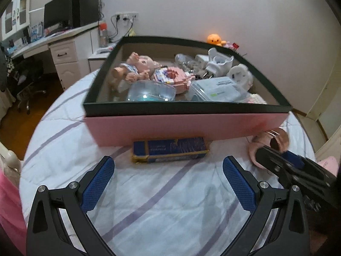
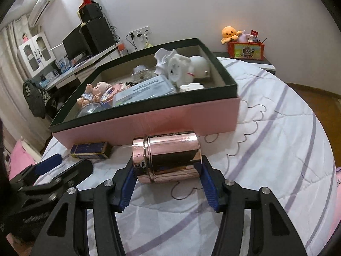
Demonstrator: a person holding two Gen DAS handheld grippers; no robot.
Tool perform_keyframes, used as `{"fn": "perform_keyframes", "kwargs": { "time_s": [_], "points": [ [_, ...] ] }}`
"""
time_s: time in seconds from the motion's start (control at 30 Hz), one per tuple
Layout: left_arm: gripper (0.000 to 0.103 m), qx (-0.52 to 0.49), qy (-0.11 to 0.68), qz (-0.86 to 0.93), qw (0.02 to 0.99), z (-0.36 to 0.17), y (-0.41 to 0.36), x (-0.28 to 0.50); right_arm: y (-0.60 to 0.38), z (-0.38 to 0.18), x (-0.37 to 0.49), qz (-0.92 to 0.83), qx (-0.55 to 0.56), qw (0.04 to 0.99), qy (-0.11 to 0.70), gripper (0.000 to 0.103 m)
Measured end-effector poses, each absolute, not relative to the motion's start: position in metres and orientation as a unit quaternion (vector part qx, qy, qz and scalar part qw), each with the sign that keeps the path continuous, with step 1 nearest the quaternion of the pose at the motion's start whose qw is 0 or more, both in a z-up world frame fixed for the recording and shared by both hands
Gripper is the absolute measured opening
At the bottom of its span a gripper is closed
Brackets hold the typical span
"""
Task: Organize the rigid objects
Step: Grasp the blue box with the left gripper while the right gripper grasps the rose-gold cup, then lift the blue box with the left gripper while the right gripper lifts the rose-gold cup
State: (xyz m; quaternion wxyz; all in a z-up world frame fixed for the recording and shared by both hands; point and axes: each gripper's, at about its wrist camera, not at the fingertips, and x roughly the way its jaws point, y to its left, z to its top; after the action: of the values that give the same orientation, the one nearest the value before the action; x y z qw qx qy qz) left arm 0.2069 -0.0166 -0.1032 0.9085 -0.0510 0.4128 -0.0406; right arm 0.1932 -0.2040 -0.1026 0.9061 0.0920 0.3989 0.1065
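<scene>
A pink box with a dark rim (image 1: 187,125) (image 2: 149,119) stands on the bed and holds a doll (image 1: 136,69), a clear dome, a pink block model, white toys and a clear case. A blue tin (image 1: 170,149) (image 2: 91,150) lies on the sheet against the box's front wall. My left gripper (image 1: 168,183) is open, just short of the blue tin. My right gripper (image 2: 167,181) is shut on a shiny rose-gold can (image 2: 168,159) (image 1: 270,143), held sideways by its ends, close to the box's front wall.
The white sheet with purple stripes (image 1: 149,209) covers the bed. A desk with a monitor (image 1: 61,12) stands to the left. A red box with an orange plush (image 2: 245,49) sits on a stand behind the bed. Wooden floor lies beyond the bed's edges.
</scene>
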Motion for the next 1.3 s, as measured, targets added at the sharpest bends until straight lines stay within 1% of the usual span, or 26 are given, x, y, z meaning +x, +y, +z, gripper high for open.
{"fn": "perform_keyframes", "kwargs": {
  "time_s": [0.17, 0.23, 0.33, 0.5, 0.8, 1.0, 1.03, 1.07, 1.17, 1.27, 1.3],
  "points": [
    [0.102, -0.042, 0.442, -0.021, 0.896, -0.114, -0.024, 0.229, -0.204, -0.103, 0.195, 0.108, 0.096, 0.905, 0.401, 0.057],
    [0.097, -0.038, 0.440, -0.024, 0.897, -0.114, -0.026, 0.230, -0.204, -0.104, 0.196, 0.108, 0.098, 0.905, 0.401, 0.057],
    [0.085, -0.043, 0.432, -0.031, 0.900, -0.112, -0.023, 0.224, -0.203, -0.104, 0.195, 0.109, 0.101, 0.904, 0.400, 0.057],
    [0.085, -0.075, 0.412, -0.055, 0.907, -0.106, -0.011, 0.208, -0.204, -0.103, 0.191, 0.108, 0.097, 0.905, 0.399, 0.057],
    [0.085, -0.076, 0.382, -0.047, 0.920, -0.090, 0.004, 0.171, -0.206, -0.094, 0.171, 0.113, 0.089, 0.910, 0.390, 0.055],
    [0.085, -0.072, 0.364, -0.052, 0.927, -0.077, 0.010, 0.145, -0.203, -0.075, 0.155, 0.122, 0.080, 0.917, 0.371, 0.055],
    [0.085, -0.073, 0.362, -0.052, 0.928, -0.076, 0.012, 0.142, -0.201, -0.073, 0.153, 0.124, 0.076, 0.918, 0.369, 0.054],
    [0.085, -0.073, 0.360, -0.050, 0.929, -0.074, 0.014, 0.139, -0.200, -0.073, 0.153, 0.123, 0.073, 0.919, 0.369, 0.052],
    [0.085, -0.075, 0.360, -0.052, 0.928, -0.074, 0.017, 0.136, -0.197, -0.079, 0.157, 0.114, 0.061, 0.914, 0.384, 0.052],
    [0.085, -0.072, 0.363, -0.054, 0.927, -0.076, 0.018, 0.134, -0.201, -0.081, 0.152, 0.114, 0.076, 0.915, 0.379, 0.057],
    [0.085, -0.072, 0.364, -0.054, 0.927, -0.077, 0.017, 0.133, -0.200, -0.081, 0.149, 0.115, 0.074, 0.915, 0.379, 0.065]
  ]
}}
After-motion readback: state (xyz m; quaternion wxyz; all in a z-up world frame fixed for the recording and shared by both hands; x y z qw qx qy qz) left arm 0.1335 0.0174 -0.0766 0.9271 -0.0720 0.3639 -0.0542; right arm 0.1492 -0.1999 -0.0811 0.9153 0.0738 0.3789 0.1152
